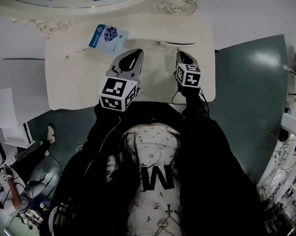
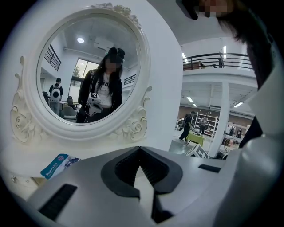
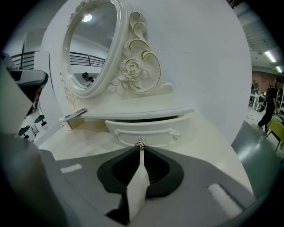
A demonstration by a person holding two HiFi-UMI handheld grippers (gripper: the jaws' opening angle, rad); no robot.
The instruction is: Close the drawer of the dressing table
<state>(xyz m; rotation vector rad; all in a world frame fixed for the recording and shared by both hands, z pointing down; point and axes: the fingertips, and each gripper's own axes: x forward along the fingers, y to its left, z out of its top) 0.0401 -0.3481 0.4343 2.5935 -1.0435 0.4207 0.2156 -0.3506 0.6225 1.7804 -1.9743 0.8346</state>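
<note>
The white dressing table (image 1: 73, 79) has a small curved drawer (image 3: 144, 128) under its raised shelf, standing slightly out with a dark gap above its front. A small metal knob (image 3: 141, 142) sits at the middle of the drawer front. My right gripper (image 3: 141, 150) is shut, its tips right at the knob, and points at the drawer (image 1: 176, 43) in the head view. My left gripper (image 1: 137, 54) hovers over the tabletop to the left of the right gripper (image 1: 179, 53). The left gripper (image 2: 140, 150) is shut on nothing and faces the oval mirror (image 2: 84, 71).
A blue packet (image 1: 107, 37) lies on the shelf at the back left, and it also shows low and left of the mirror as a blue packet (image 2: 57, 165). The carved mirror frame (image 3: 133, 66) rises just behind the drawer. Grey floor (image 1: 249, 86) lies to the table's right.
</note>
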